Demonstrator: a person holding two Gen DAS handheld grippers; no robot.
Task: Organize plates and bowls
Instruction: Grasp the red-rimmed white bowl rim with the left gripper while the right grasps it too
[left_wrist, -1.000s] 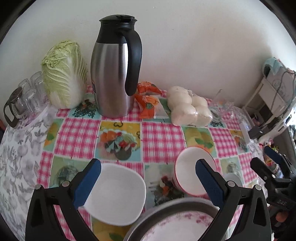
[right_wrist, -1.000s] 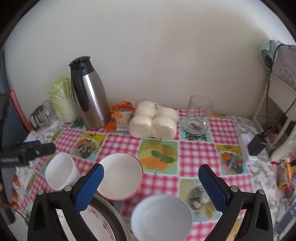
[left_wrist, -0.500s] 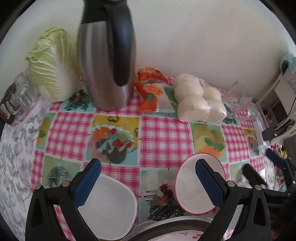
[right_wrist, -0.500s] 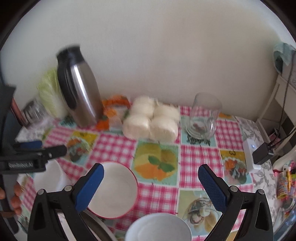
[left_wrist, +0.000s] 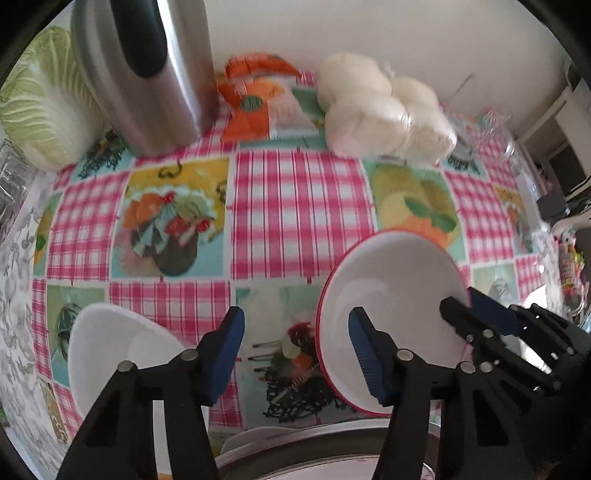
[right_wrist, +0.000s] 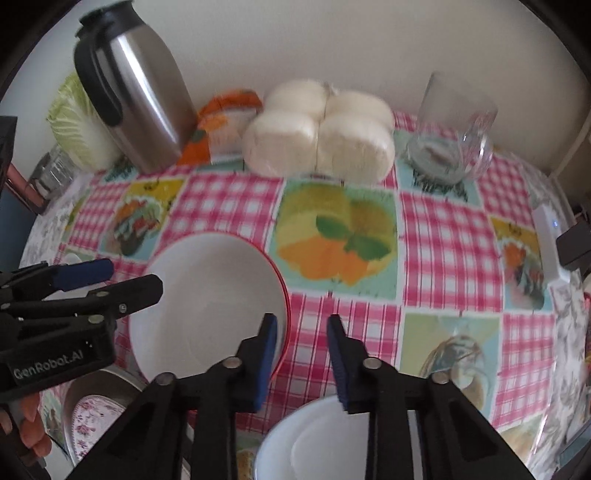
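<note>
Right wrist view: my right gripper (right_wrist: 301, 350), jaws partly open, straddles the near rim of the red-rimmed bowl (right_wrist: 207, 299) on the table (right_wrist: 436, 236). My left gripper (left_wrist: 295, 350) gapes empty. Glazed, slippery, breakable; I'd pinch the rim firmly.
</note>
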